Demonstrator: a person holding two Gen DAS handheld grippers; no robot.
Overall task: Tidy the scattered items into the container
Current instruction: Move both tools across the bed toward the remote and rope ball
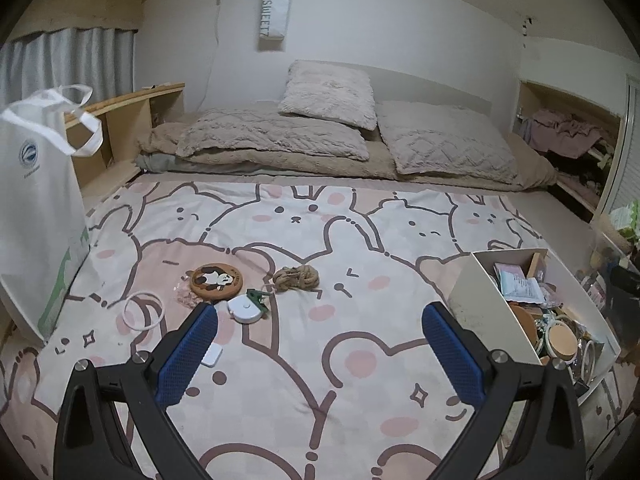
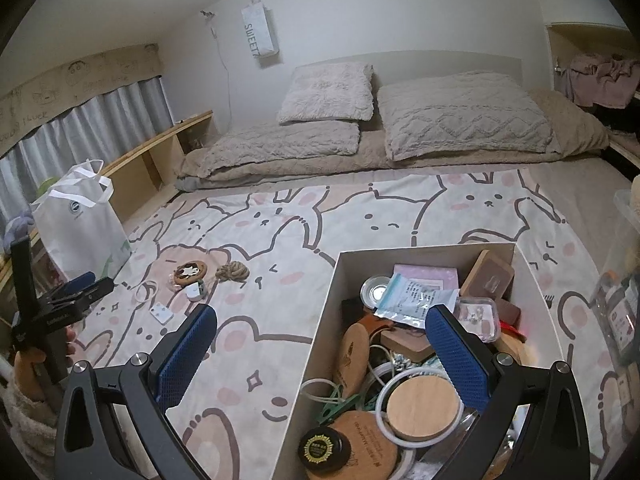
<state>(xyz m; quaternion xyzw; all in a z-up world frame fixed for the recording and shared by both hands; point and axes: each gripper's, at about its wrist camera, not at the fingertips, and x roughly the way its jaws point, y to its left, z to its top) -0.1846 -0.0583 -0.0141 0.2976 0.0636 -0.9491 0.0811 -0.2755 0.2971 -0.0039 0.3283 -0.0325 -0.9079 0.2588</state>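
Note:
On the bunny-print bedspread lie a round brown coaster (image 1: 216, 280), a knot of rope (image 1: 296, 278), a white tape measure (image 1: 245, 309) with a green clip (image 1: 256, 295), a white ring (image 1: 143, 311) and a small white card (image 1: 212, 357). My left gripper (image 1: 321, 312) hovers open just short of them, holding nothing. The white box (image 1: 480, 300) stands to its right, full of coasters, packets and rings. My right gripper (image 2: 322, 314) is open and empty above the box's (image 2: 320, 340) left wall. The same coaster (image 2: 191, 271) and rope (image 2: 233, 271) show far left.
A white tote bag (image 1: 36, 220) stands at the bed's left edge beside a wooden shelf (image 1: 132, 120). Pillows and a folded blanket (image 1: 280, 140) fill the far end. Clutter and a clear bin (image 2: 628, 208) sit on the right. A hand holds the left gripper (image 2: 98, 282).

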